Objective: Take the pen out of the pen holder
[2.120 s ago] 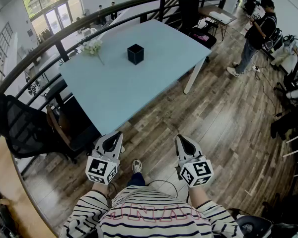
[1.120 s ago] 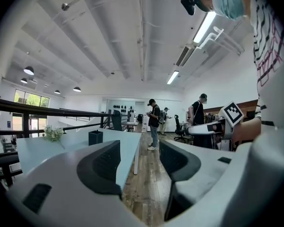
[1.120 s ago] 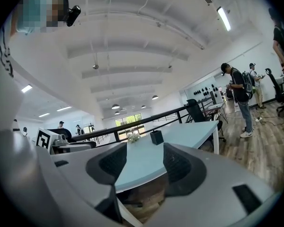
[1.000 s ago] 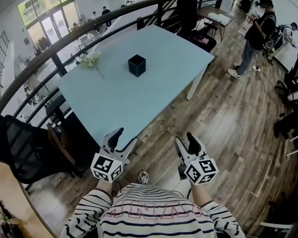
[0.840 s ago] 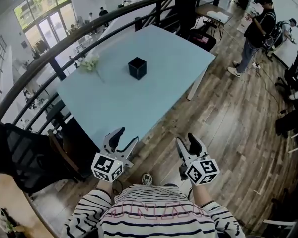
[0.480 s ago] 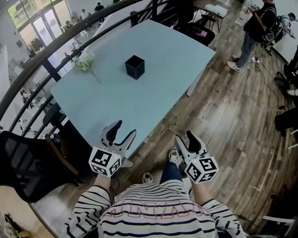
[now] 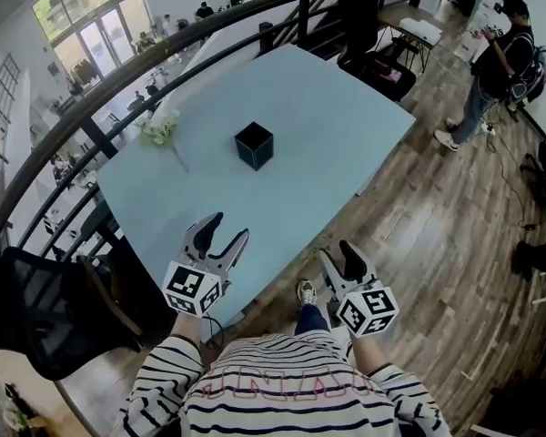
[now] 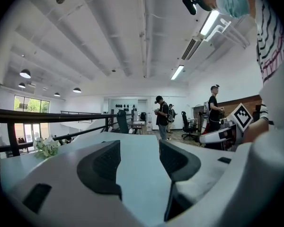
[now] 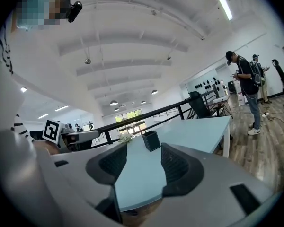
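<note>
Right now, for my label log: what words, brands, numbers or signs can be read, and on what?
Nothing here can be read.
Shirt: pink letters, too blurred to read.
Left cube, right cube: square marker patterns, no words.
Pen holder: no label seen.

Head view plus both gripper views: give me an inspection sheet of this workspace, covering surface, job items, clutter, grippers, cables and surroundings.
Surface: light blue table, mostly bare.
Job's things: black cube pen holder upright near the table's middle; no pen shows above its rim in any view.
Clutter: white flowers lying by the table's far left edge.
Grippers: left gripper open, nothing between its jaws, over the table's near edge; right gripper open, nothing between its jaws, over the wooden floor.
Cables: nothing seen on the table.
Surroundings: black railing behind the table, black chair at left, a standing person at far right.
</note>
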Available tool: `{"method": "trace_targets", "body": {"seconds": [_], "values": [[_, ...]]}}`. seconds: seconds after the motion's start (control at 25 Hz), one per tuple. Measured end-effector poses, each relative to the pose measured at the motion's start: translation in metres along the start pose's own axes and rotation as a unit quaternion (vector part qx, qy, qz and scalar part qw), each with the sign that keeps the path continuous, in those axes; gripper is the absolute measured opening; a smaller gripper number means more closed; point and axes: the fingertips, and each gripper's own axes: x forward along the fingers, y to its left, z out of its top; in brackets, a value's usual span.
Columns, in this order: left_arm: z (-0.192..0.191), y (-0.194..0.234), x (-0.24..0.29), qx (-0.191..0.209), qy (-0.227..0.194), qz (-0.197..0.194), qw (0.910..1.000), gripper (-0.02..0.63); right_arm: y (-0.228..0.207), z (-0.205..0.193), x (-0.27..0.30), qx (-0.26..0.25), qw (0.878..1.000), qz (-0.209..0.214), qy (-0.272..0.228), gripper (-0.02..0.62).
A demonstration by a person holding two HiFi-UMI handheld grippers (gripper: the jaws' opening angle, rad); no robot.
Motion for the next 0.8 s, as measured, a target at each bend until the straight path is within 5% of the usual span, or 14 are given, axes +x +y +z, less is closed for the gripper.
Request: {"method": "trace_targets", "body": {"seconds": [0.8], "values": [[0.008, 0.090, 0.169, 0.013, 0.028, 0.090, 0.9954, 0.238, -0.106, 0.051, 0.135, -0.007, 0.994, 0.097, 0.039, 0.235]]}}
